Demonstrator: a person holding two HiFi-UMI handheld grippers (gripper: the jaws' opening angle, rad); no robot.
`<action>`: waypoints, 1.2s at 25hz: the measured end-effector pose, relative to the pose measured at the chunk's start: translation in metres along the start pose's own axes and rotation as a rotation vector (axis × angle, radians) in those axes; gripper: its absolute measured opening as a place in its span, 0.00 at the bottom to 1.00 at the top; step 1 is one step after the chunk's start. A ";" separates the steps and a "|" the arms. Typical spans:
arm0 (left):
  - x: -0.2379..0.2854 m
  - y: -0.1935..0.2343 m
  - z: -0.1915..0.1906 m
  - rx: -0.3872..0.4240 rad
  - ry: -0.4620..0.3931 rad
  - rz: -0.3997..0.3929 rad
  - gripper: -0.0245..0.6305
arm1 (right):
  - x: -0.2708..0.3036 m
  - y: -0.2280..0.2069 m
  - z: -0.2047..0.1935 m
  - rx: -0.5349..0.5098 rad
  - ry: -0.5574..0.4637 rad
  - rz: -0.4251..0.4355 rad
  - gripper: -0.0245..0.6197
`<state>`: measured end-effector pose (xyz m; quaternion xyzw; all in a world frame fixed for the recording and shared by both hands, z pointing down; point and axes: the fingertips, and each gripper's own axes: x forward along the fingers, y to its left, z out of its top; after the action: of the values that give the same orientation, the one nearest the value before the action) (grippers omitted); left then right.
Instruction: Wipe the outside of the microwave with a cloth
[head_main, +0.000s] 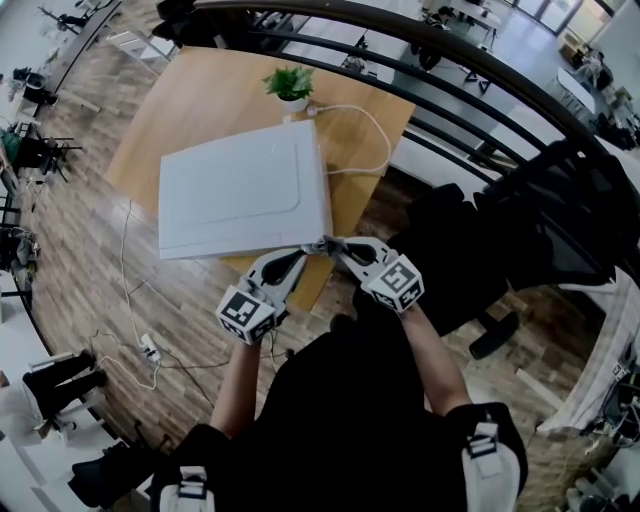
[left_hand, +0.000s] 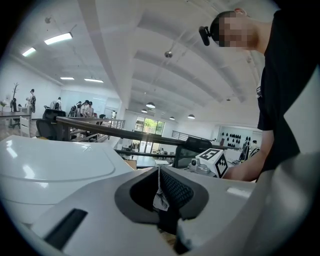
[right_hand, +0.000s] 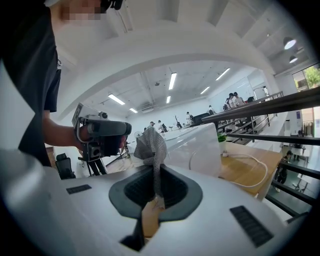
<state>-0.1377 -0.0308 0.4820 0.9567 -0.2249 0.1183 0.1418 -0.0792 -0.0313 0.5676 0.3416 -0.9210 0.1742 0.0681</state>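
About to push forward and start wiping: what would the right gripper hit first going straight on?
Most likely the near corner of the microwave, just ahead of the right gripper, which is shut on the cloth; depth is hard to judge.

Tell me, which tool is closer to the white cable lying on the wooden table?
Right. The right tool sits at the white microwave's near corner on the white cable's side; the left tool is beside it, farther away.

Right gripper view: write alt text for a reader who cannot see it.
The right gripper has its jaws shut on a grey mesh cloth that bunches up above them. Behind it stands a white microwave on a wooden table, with a white cable looping across the tabletop.
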 end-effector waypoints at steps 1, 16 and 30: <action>0.001 0.002 -0.002 0.000 0.003 0.002 0.05 | 0.003 -0.002 0.000 0.002 0.003 0.008 0.06; 0.012 0.018 0.003 -0.050 0.027 0.090 0.05 | 0.028 -0.024 -0.001 0.005 0.042 0.095 0.06; 0.029 0.031 0.013 -0.067 0.023 0.163 0.05 | 0.048 -0.053 0.010 0.002 0.055 0.134 0.06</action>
<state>-0.1249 -0.0729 0.4850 0.9286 -0.3041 0.1330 0.1661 -0.0813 -0.1011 0.5849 0.2741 -0.9394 0.1889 0.0812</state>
